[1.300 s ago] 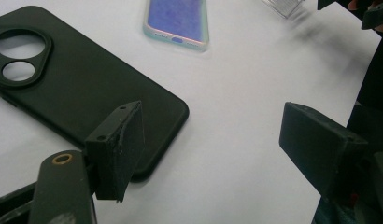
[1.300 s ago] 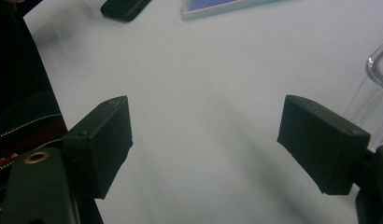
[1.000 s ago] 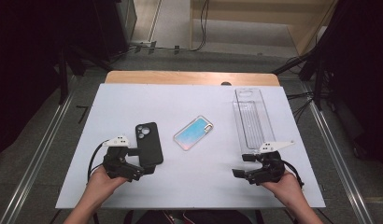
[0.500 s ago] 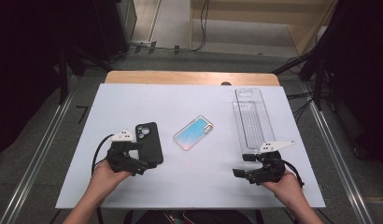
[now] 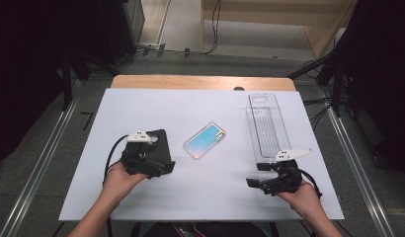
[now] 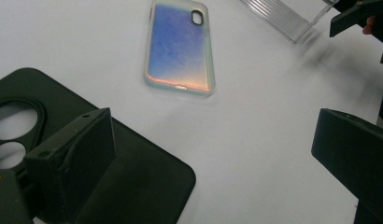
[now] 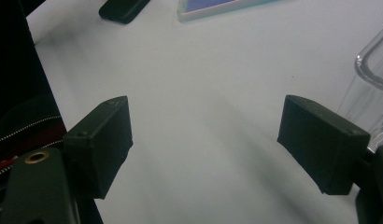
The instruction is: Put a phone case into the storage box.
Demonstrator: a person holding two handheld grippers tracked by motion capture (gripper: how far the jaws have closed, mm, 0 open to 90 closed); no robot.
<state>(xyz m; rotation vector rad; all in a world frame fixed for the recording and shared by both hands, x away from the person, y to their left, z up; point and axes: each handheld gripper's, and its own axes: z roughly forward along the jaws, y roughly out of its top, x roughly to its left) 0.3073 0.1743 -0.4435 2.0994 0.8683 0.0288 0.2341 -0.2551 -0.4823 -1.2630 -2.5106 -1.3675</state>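
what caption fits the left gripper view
Open left hand-held gripper over a black phone case, iridescent phone case beyond.

No readable text, labels, brands or numbers appear on anything in these views

My two black hand-held grippers, left (image 5: 158, 167) and right (image 5: 258, 175), each carried a white three-cornered plate on top. Their jaws were blocky, matte black. A black cable (image 5: 111, 152) looped from the left one; my forearms were bare.
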